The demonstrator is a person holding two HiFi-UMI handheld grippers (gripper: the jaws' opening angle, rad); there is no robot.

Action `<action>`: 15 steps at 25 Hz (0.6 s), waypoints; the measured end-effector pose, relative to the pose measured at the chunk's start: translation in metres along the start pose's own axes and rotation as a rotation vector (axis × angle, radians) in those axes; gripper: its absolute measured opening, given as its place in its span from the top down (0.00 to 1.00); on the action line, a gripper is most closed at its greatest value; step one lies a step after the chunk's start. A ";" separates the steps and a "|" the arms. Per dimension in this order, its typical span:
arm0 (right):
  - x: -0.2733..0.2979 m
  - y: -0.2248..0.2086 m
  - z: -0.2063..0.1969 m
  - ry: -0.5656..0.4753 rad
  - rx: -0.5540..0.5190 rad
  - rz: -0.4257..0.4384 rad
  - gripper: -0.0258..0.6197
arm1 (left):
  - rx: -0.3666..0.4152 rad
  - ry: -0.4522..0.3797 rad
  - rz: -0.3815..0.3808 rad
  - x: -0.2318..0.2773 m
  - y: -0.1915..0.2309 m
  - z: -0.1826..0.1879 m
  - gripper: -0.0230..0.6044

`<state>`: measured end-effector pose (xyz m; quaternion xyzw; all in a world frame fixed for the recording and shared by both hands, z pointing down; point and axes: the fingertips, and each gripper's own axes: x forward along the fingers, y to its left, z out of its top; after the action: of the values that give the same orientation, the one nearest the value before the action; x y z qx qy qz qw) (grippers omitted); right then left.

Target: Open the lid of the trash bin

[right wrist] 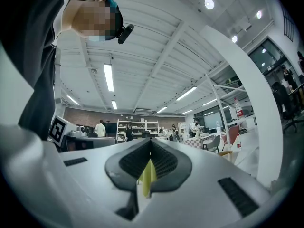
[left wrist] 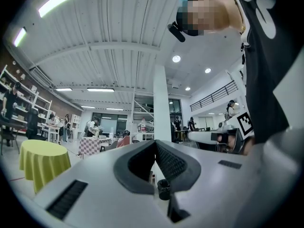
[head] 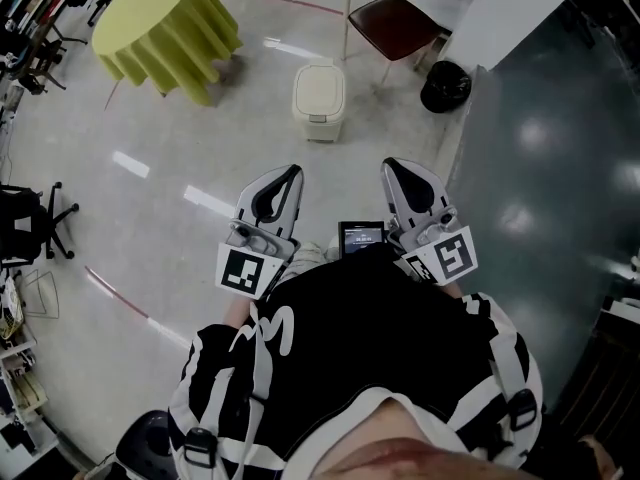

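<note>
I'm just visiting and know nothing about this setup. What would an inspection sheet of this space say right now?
Surface: pale glossy floor with red tape lines; no workbench in use.
Job's things: cream plastic trash bin stands ahead of both tools, its lid shut and untouched.
Clutter: round table under a yellow-green cloth; dark red chair; black round container; black office chair.
Grippers: left tool and right tool are both shut, nothing held, close to the person's chest.
Cables: nothing seen.
Surroundings: open hall; the gripper views show shelves and people far off.
</note>
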<state>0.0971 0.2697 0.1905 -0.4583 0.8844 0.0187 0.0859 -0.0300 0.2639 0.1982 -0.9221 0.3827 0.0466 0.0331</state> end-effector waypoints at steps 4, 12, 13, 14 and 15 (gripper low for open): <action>-0.002 -0.004 -0.001 0.008 -0.001 0.013 0.95 | 0.000 -0.007 0.016 0.000 -0.004 0.001 0.95; -0.003 0.001 -0.005 0.007 0.007 0.031 0.95 | -0.004 0.003 0.040 -0.007 -0.005 -0.003 0.95; -0.002 0.001 -0.005 0.007 0.008 0.032 0.95 | -0.003 -0.001 0.042 -0.007 -0.005 -0.001 0.95; -0.001 0.001 -0.004 0.006 0.008 0.032 0.95 | -0.002 -0.002 0.043 -0.008 -0.004 0.000 0.95; 0.000 0.001 -0.003 0.006 0.007 0.032 0.95 | -0.002 -0.001 0.043 -0.007 -0.003 0.000 0.95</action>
<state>0.0961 0.2698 0.1935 -0.4440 0.8919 0.0157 0.0845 -0.0332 0.2712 0.1990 -0.9137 0.4023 0.0483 0.0316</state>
